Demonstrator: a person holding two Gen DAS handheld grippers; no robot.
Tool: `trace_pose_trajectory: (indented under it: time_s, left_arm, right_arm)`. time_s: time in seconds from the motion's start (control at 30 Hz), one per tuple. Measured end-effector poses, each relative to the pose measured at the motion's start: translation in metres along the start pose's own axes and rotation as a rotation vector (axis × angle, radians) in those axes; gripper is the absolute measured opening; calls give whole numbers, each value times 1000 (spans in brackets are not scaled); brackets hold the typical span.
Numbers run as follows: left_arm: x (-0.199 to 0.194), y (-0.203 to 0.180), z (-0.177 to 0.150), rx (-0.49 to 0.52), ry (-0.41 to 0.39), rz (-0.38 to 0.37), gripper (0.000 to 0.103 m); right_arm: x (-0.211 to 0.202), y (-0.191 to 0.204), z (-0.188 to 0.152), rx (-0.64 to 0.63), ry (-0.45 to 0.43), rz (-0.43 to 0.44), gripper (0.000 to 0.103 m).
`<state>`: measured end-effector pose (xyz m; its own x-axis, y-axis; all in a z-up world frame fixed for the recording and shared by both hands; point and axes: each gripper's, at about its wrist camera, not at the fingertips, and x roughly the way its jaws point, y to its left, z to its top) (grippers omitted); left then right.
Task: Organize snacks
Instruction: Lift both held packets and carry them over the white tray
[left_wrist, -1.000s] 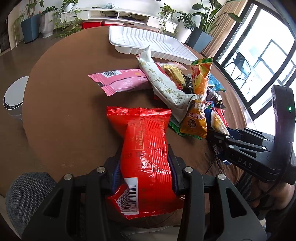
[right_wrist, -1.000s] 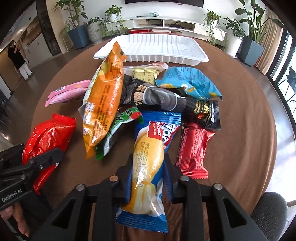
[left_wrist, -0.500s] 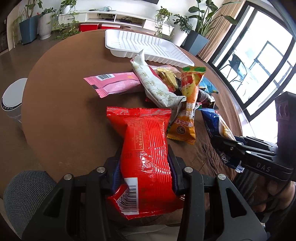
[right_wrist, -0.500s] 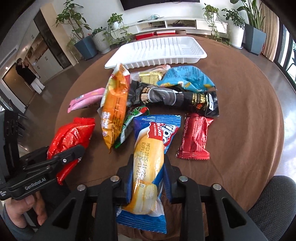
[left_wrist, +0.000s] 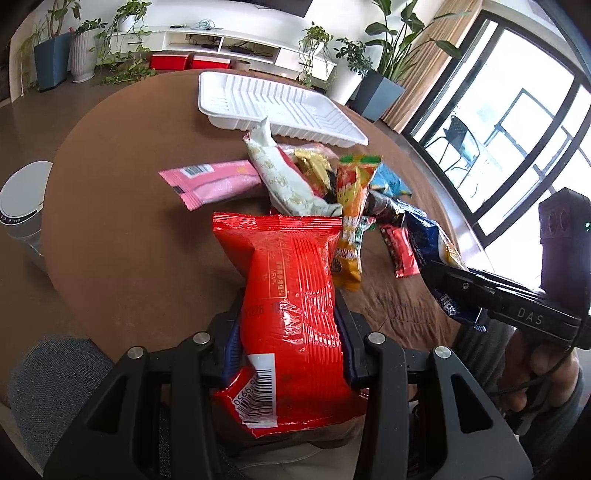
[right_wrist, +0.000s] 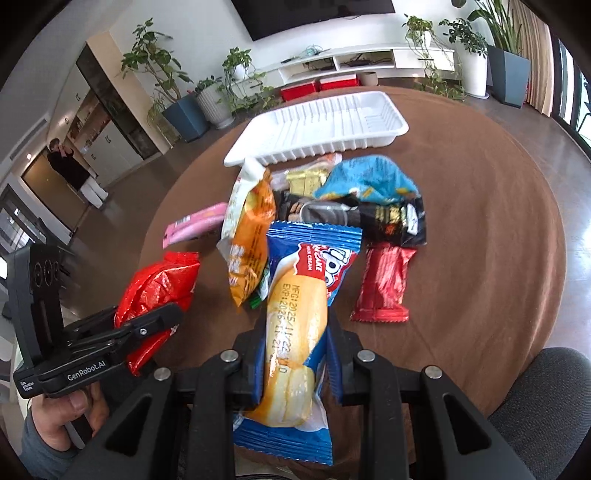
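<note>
1. Gripping the red snack bag (left_wrist: 291, 317), my left gripper (left_wrist: 288, 350) holds it above the near edge of the brown table (left_wrist: 122, 236).
2. My right gripper (right_wrist: 291, 354) clamps the blue cake packet (right_wrist: 299, 332).
3. Loose snacks lie piled just before the white tray (right_wrist: 321, 125).

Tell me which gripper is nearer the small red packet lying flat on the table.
Right. The right gripper, shut on the blue cake packet, sits just beside the small red packet. The left gripper, shut on the red bag, is beyond the pile.
</note>
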<state>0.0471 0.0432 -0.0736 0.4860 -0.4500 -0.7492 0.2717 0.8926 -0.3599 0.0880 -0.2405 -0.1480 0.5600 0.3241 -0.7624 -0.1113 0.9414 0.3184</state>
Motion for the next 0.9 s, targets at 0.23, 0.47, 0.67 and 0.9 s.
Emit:
trace_pose_trajectory:
  time_s: [0.23, 0.47, 0.67, 0.9]
  left_arm:
    - [-22, 17, 29, -46, -49, -3, 39]
    - [-44, 40, 88, -44, -109, 43, 39]
    - [-45, 43, 166, 27, -128, 83, 39]
    - [11, 39, 252, 111, -66, 94, 39]
  right_arm:
    - [-17, -42, 20, 75, -57, -29, 29]
    - [-38, -93, 69, 120, -145, -106, 29]
    - [-29, -99, 145, 46, -190, -96, 29]
    - [26, -58, 229, -124, -156, -31, 29]
